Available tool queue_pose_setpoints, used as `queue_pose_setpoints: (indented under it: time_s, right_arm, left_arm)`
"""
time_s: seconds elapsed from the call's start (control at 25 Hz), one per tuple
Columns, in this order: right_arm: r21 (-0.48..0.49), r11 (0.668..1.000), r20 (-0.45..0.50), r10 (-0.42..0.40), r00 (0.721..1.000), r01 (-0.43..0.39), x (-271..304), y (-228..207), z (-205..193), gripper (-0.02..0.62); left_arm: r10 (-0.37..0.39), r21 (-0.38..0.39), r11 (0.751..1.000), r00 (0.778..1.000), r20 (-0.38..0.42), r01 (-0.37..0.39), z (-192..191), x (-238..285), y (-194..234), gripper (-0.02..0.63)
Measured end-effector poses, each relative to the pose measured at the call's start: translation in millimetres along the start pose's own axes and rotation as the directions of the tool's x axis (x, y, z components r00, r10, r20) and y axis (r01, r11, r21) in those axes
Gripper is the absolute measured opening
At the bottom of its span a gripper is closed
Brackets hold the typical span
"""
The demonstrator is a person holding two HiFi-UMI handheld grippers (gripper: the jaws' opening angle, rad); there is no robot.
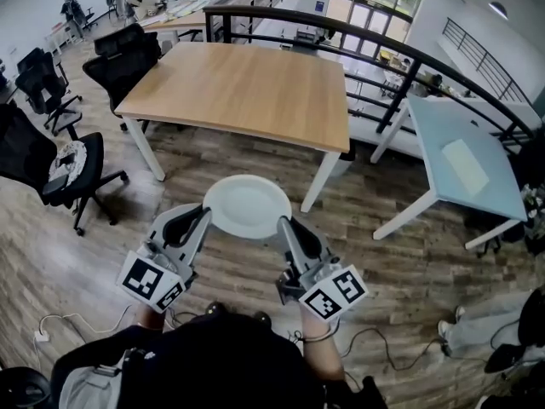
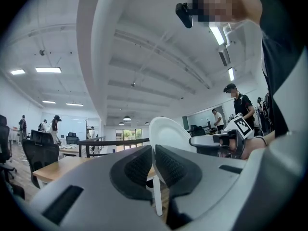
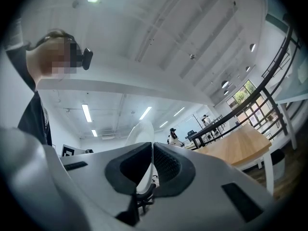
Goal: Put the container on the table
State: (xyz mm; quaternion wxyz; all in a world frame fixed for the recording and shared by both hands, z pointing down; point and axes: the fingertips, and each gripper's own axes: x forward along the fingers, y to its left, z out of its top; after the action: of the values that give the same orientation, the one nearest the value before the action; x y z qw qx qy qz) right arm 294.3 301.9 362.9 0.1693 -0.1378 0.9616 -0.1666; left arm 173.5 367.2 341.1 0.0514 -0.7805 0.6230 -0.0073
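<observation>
The task is only partway along. The white, round, shallow container (image 1: 249, 204) is lifted and carried but not yet set down. It hangs in the air over the wood-plank floor (image 1: 102, 254), near the front edge of the large light-wood tabletop (image 1: 247, 83) on white legs, and short of it. What is left, as I judge it, is to bring the container over that surface, lower it flat and let go on both sides. The left tongs (image 1: 204, 217) are closed on the container's left rim. In the left gripper view the thin white edge is pinched between the dark ribbed pads (image 2: 137, 166), which stand apart only by the rim's thickness. The right tongs (image 1: 284, 226) are clamped on the opposite rim, and in the right gripper view their pads nearly meet on the white wall. Both hands are held out low in front of the person's body, about level with each other. The tongs point forward and slightly inward toward the tabletop, with the marker cubes nearest the body and the right one tipped a touch upward. The container lies roughly flat between them.
</observation>
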Motion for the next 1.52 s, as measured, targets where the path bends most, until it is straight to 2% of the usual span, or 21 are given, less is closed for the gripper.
queue_pose_setpoints:
  time_s: [0.8,1.0,1.32,1.52]
  right_arm:
    - [0.029,0.99,-0.021,0.14,0.99,-0.14,5.0,-21.7,15.9,0.025]
    - [0.028,0.988,-0.032,0.153,0.988,-0.152,0.0,-23.8,18.6,0.025]
    - [0.097,0.97,-0.044,0.227,0.973,-0.222,8.2,-9.5,2.5,0.025]
    - [0.127,0.95,-0.058,0.293,0.954,-0.284,17.3,5.2,-9.5,0.025]
  left_arm:
    - [0.155,0.036,0.987,0.988,-0.002,-0.154,9.2,12.5,-14.9,0.037]
    - [0.183,0.047,0.982,0.983,-0.012,-0.183,11.6,12.0,-24.9,0.037]
    - [0.28,0.095,0.957,0.96,-0.031,-0.276,16.1,-14.3,-27.5,0.037]
    - [0.351,0.087,0.934,0.935,-0.041,-0.347,14.0,-35.1,-21.1,0.037]
